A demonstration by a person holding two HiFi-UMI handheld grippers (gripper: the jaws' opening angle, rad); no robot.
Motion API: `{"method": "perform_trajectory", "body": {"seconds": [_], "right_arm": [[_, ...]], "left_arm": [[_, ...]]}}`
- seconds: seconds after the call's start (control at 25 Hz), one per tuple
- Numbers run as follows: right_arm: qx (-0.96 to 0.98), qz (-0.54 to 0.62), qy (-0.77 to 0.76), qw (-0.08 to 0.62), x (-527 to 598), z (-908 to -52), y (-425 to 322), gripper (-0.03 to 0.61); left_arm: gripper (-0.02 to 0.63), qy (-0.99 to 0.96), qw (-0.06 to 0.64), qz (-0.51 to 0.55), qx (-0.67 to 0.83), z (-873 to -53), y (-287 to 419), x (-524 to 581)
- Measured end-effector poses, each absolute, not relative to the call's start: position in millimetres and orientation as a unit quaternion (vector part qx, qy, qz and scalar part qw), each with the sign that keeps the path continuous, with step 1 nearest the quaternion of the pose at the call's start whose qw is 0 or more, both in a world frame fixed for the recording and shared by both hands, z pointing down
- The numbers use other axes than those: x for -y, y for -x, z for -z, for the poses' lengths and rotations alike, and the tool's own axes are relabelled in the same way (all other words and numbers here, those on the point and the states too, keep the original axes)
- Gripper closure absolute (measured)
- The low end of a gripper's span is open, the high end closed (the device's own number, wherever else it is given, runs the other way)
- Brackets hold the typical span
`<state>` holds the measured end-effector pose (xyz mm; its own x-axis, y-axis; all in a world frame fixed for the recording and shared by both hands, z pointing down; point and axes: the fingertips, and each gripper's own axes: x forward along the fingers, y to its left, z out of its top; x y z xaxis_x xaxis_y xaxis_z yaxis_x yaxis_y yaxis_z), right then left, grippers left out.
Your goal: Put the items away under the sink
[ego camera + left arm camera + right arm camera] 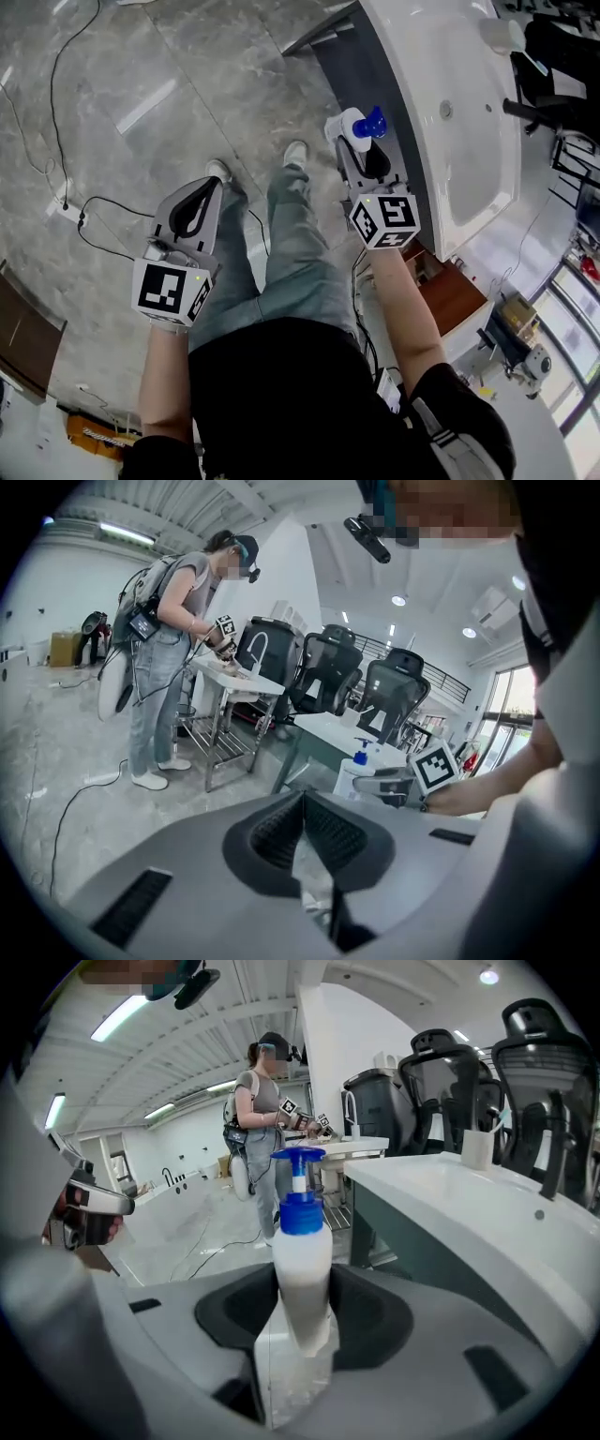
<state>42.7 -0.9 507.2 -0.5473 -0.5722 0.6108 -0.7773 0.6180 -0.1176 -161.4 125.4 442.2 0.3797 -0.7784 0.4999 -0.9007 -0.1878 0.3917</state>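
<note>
The right tool (364,155) grips the pump bottle (302,1269), in the air beside the sink (469,141); the left tool (302,803) is closed, empty. Next, I think, the bottle must go lower, under the sink.

The grey marbled floor (141,94) is carrying black cables (56,122) and a white power strip (67,210), left of the left fingers (178,214).

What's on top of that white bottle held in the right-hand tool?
A blue plastic pump dispenser with a white stem tops the white plastic bottle. The bottle's opaque wall hides whatever is inside.
</note>
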Motion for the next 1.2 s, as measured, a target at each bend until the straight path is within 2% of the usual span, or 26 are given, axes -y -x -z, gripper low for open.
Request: {"method": "perform_trajectory", "body": {"seconds": [0.72, 1.2], "right_arm": [[0.861, -0.160, -0.393, 0.279, 48.0, -686.8, -58.8, 0.391], [0.851, -0.140, -0.436, 0.257, 102.4, -746.7, -100.5, 0.391]], "left_arm": [[0.591, -0.749, 0.381, -0.091, 0.534, -586.3, 118.1, -98.3], [0.591, -0.754, 0.391, -0.097, 0.519, -653.5, 82.7, -60.4]]}}
